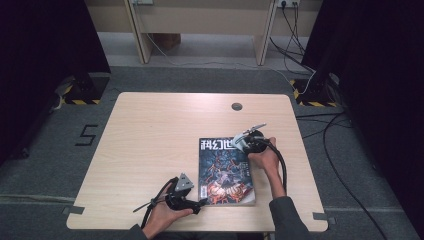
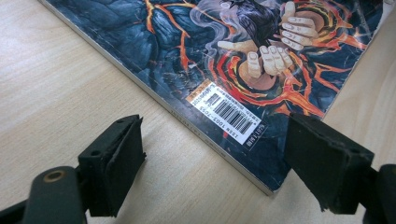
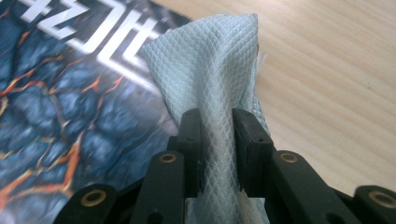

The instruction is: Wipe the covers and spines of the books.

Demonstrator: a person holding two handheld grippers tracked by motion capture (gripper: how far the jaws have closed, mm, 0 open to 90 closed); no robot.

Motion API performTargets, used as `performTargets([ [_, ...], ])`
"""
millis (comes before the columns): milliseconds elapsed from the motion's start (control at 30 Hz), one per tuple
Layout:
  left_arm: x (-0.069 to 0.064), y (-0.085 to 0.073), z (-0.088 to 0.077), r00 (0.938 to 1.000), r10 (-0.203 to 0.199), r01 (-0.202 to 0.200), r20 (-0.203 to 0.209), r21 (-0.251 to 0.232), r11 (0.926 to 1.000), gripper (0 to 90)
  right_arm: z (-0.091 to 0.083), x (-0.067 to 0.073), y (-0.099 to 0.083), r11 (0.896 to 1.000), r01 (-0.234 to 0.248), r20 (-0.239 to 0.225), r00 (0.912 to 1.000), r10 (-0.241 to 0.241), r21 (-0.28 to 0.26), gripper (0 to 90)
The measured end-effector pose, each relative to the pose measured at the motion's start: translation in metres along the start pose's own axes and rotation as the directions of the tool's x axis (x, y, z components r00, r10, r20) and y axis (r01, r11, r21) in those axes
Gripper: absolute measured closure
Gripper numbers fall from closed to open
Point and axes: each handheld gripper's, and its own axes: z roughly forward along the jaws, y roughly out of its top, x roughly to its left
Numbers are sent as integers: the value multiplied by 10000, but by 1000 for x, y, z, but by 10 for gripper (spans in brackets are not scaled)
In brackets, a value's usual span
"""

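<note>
A: What lies on the tabletop?

B: A pale wooden tabletop carries one magazine with a dark blue cover, orange lava-like streaks and large white characters along its top. It lies flat, toward the near right part of the surface.

A: Where is the right tool?

B: A hand holds it over the magazine's upper right corner, above the title. Its two black jaws are pinched together on a wad of pale blue-white cloth with a fine diamond weave. The cloth stands up between the jaws and fans out above them.

A: And the left tool?

B: It sits low at the magazine's near left corner, held by the other hand. Its jaws stand wide apart and grip nothing. Between them, in the left gripper view, you see the cover's corner with a white barcode label and the magazine's edge resting on the wood.

A: Do the tools touch each other?

B: No, they are well apart, at opposite corners of the magazine.
</note>
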Motion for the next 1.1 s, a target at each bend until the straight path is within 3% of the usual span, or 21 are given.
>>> performTargets([
  [100, 0, 0, 0, 10000, 1, -1, -18, -13, 10000, 189, 3, -1, 5, 9999, -127, 153, 9998, 126, 39, 752],
  [233, 0, 0, 0, 10000, -13, 13, -16, -29, 10000, 187, 5, 6, 10, 9995, 296, 527, 9981, -304, 148, 761],
  [333, 0, 0, 0, 10000, 28, -28, 15, -9, 10000, 186, 4, 9, 14, 9992, 372, 576, 9976, -381, 153, 761],
  [533, 0, 0, 0, 10000, 22, -22, 3, -32, 10000, 186, 12, 29, 25, 9949, 976, 673, 9928, -991, 255, 763],
  [867, 0, -1, 0, 10000, 10, -10, -4, -66, 10000, 189, 31, 73, 57, 9887, 1502, 122, 9886, -1502, -2, 766],
  [1100, -1, -2, 0, 10000, 12, -12, -16, -98, 10000, 193, 38, 97, 66, 9852, 1684, -358, 9849, -1695, -335, 767],
])
